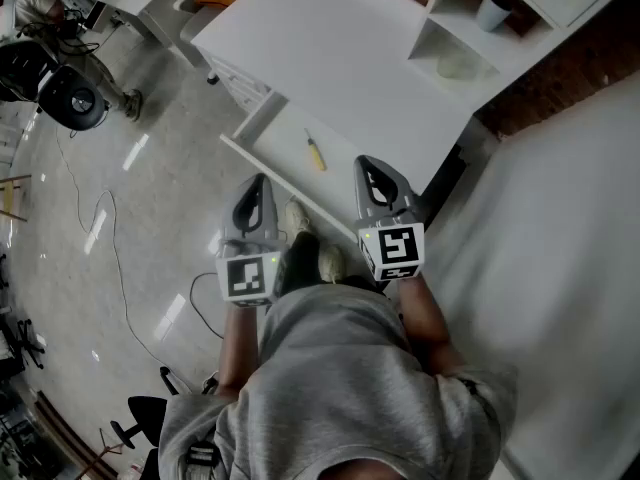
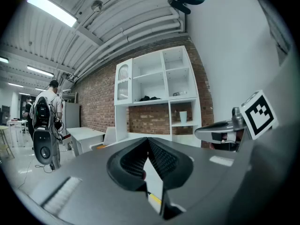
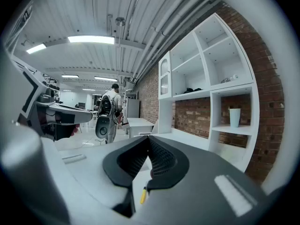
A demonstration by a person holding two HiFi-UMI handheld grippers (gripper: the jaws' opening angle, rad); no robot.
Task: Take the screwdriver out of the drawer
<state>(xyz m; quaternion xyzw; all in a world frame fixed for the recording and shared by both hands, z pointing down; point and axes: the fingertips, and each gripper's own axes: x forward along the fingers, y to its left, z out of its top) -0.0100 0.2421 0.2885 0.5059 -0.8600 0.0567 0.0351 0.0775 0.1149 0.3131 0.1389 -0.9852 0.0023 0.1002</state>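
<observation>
Close before the person's chest, the grey left gripper (image 1: pixel 259 183) and grey right gripper (image 1: pixel 367 166) are both closed on nothing. At twelve o'clock, just beyond them, the small yellow-handled screwdriver (image 1: pixel 315 153) lies in the open white drawer (image 1: pixel 283 130). One gripper probably needs to open wide, then straddle the handle crosswise.

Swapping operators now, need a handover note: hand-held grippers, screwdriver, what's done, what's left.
Left hand-held gripper: jaws shut, empty, near the drawer's front edge.
Right hand-held gripper: jaws shut, empty, level with the left one.
Drawer: pulled open.
Screwdriver: lies loose in the drawer, just ahead of both grippers, untouched.
Done: drawer is open.
Left: open one gripper, probably the right, close on the screwdriver, lift it out.
</observation>
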